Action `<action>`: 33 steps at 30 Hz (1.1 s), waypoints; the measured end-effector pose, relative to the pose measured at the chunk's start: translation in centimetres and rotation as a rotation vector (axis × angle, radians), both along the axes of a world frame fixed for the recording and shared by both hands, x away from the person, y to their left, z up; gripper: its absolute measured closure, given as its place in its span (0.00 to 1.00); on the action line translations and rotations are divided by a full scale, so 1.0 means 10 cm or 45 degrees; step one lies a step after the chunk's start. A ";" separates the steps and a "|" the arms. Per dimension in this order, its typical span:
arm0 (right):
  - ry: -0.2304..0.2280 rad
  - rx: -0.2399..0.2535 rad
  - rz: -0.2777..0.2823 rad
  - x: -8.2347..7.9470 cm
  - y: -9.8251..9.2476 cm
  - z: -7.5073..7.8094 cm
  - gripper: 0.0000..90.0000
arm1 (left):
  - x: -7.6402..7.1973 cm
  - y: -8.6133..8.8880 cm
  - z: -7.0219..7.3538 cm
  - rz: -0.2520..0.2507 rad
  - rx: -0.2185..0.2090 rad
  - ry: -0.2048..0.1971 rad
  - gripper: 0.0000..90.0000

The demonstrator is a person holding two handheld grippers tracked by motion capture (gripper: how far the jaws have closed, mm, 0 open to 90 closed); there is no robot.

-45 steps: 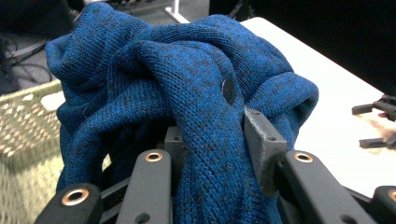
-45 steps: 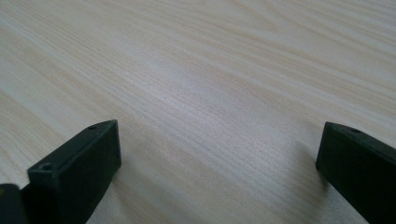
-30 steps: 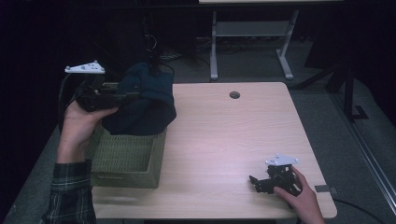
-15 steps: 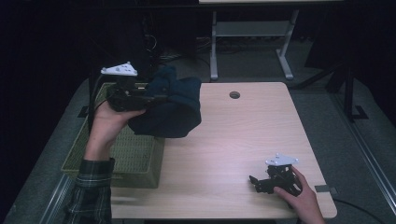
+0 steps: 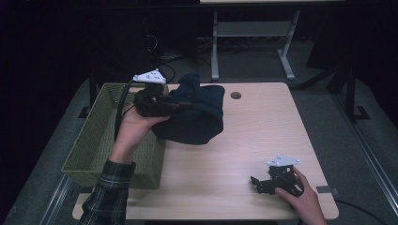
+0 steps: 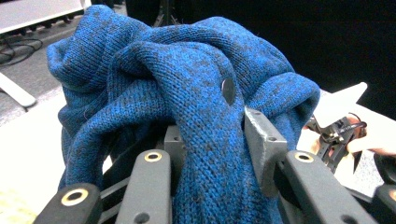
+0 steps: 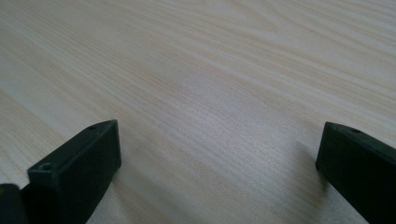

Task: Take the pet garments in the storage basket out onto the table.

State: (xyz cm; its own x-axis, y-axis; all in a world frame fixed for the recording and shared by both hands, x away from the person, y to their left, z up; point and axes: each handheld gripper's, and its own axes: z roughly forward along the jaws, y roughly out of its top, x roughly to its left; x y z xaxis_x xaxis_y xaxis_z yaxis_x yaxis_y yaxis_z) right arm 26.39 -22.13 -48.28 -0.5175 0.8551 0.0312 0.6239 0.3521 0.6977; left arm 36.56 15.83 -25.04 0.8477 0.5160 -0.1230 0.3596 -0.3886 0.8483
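Item 1: blue knitted sweater (image 5: 195, 117). Bunched into a loose bundle, held over the counter (image 5: 244, 150) at about 10 o'clock from the counter's middle, just to the 3 o'clock side of the basket. Its lower folds hang close to the wood; whether they touch it cannot be told. In the left gripper view the knit (image 6: 187, 107) shows a speckled blue weave and one small dark button, and a thick fold runs down between the jaws.

Item 2: left gripper (image 5: 176, 105). Carried in the left hand (image 5: 133, 129), plaid sleeve behind it, grey three-cornered plate on top. Jaws clamped tight on a fold of the sweater.

Item 3: green wicker basket (image 5: 91, 145). Rectangular, standing at the counter's 9 o'clock edge, partly under the left forearm. Its inside is too dark to tell what it holds.

Item 4: right gripper (image 5: 258, 183). Resting low on the counter at about 5 o'clock, in the right hand (image 5: 300, 201), well apart from the sweater. In the right gripper view the jaws stand wide apart with bare wood grain (image 7: 210, 93) between them, gripping nothing.

Item 5: counter. Pale wood, with a small round hole (image 5: 235, 95) near the 12 o'clock edge.
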 end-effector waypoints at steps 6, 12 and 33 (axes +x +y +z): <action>0.001 -0.001 0.000 0.00 0.00 0.00 0.00 | 0.02 -0.14 -0.10 -0.016 -0.011 0.021 0.72; 0.001 -0.002 0.001 0.00 0.00 0.00 0.00 | 0.06 -0.28 -0.22 -0.016 0.005 0.029 0.72; 0.001 0.002 0.005 0.00 0.00 0.00 0.00 | 0.17 -0.85 -0.75 -0.083 0.072 0.129 0.72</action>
